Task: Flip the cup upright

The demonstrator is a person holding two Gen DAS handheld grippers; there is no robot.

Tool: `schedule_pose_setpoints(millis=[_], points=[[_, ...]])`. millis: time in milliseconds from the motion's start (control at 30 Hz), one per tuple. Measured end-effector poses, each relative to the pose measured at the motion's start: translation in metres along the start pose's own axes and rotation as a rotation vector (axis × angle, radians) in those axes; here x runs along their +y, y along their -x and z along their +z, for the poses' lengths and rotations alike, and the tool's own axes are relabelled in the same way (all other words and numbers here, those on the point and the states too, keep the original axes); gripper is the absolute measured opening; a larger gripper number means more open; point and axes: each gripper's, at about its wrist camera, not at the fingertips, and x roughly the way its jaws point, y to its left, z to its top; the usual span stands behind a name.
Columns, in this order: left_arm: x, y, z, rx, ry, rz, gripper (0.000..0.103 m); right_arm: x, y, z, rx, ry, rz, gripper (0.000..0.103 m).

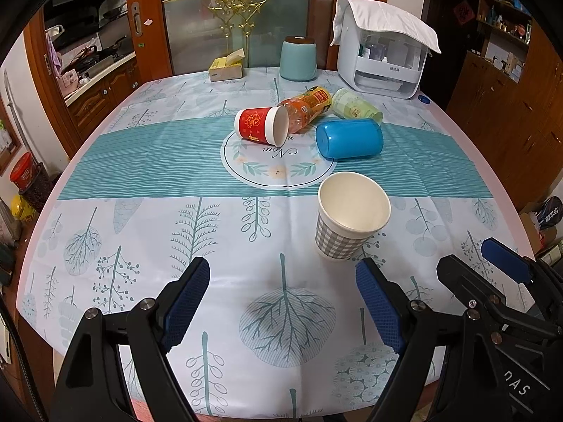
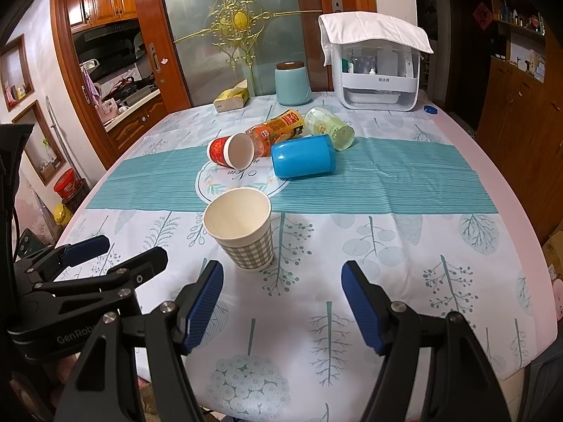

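A grey-checked paper cup (image 1: 346, 219) stands upright on the tablecloth, mouth up; it also shows in the right wrist view (image 2: 242, 228). A red paper cup (image 1: 262, 125) (image 2: 232, 151) lies on its side at the table's middle. A blue plastic cup (image 1: 348, 138) (image 2: 303, 156) lies on its side to the right of it. My left gripper (image 1: 283, 302) is open and empty, just short of the checked cup. My right gripper (image 2: 281, 300) is open and empty, near and to the right of the checked cup.
An orange bottle (image 1: 306, 107) and a pale green bottle (image 1: 355, 105) lie behind the cups. At the back stand a teal canister (image 1: 298, 59), a tissue box (image 1: 226, 66) and a white appliance under a cloth (image 1: 381, 52). A blue cap (image 1: 424, 99) lies nearby.
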Motion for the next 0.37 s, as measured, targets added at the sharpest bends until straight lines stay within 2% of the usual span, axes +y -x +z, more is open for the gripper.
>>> schedule_pose_setpoints(millis=[367], points=[[0.0032,-0.0019,-0.0028,0.01,0.002,-0.004,0.084,0.0013,-0.002,-0.0018,0.004,-0.001,0.002,0.07]])
